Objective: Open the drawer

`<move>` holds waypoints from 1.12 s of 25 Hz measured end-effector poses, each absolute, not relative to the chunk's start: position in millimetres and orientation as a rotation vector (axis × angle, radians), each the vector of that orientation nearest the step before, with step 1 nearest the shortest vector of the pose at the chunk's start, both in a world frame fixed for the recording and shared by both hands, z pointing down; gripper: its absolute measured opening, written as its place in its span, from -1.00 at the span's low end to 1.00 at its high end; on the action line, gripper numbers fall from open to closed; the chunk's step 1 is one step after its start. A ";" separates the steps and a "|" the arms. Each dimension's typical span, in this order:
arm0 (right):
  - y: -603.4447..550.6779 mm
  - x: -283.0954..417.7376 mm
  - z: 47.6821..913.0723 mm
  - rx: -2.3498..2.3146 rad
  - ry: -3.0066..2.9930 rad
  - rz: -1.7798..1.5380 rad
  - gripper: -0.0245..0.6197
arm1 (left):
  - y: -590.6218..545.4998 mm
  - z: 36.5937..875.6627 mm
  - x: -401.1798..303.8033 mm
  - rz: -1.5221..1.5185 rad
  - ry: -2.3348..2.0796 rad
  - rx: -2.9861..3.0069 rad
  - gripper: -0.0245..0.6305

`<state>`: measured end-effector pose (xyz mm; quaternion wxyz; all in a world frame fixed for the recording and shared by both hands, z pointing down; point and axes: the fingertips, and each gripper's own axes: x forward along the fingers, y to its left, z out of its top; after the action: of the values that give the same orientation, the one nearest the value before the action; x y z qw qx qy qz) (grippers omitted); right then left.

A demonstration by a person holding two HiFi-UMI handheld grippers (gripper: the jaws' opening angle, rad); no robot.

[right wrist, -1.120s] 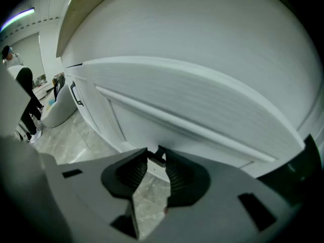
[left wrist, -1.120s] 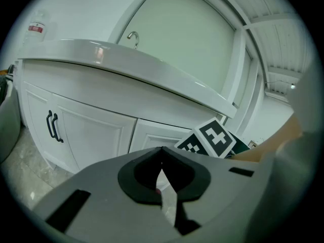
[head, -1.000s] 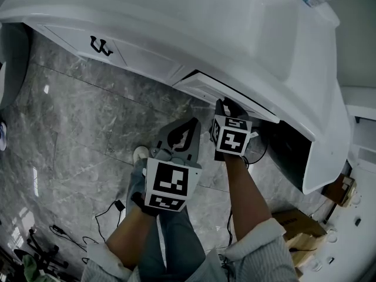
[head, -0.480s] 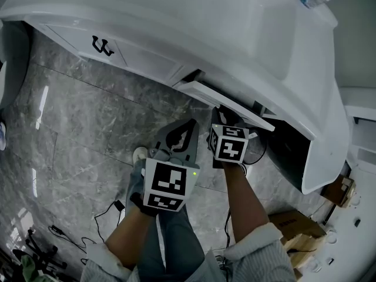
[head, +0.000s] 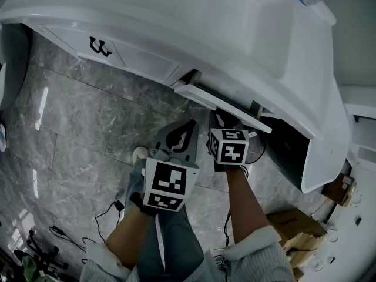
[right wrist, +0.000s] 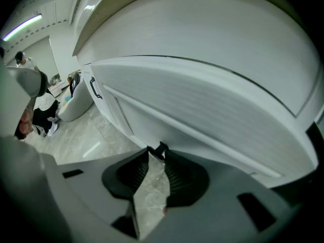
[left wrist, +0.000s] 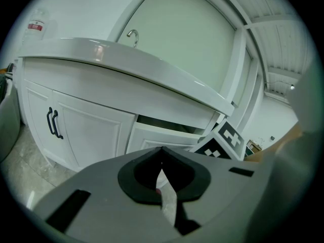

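Grey marble floor (head: 76, 116) lies below the white vanity (head: 247, 34), and the drawer (head: 220, 106) is seen under the vanity's counter, drawn partly out. Its dark handle (right wrist: 161, 148) is clenched between the tips of the right gripper (head: 226, 121) at the vanity's front; the left gripper (head: 189, 127) is held clear of the vanity, closed on nothing. The drawer is judged rigid and light on its slides, so a straight pull by the handle is called for. Open room is found away from the vanity, though the person's legs (head: 170, 239) stand close
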<state>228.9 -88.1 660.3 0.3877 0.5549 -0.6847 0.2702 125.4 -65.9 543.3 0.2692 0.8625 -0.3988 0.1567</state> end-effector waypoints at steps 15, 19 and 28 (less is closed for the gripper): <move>-77.2 226.7 657.9 1.171 -1.851 0.424 -0.78 | -64.1 543.8 135.8 0.446 -1.058 2.341 -0.88; -70.5 224.2 657.4 1.160 -1.858 0.401 -0.79 | -63.5 544.3 134.5 0.445 -1.063 2.334 -0.88; -50.0 216.9 655.6 1.141 -1.833 0.365 -0.81 | -57.1 545.0 132.1 0.445 -1.073 2.326 -0.88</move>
<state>216.9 -50.0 655.6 0.4583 0.4631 -0.7440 0.1482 132.1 -57.1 545.0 0.2675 0.8621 -0.3975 0.1650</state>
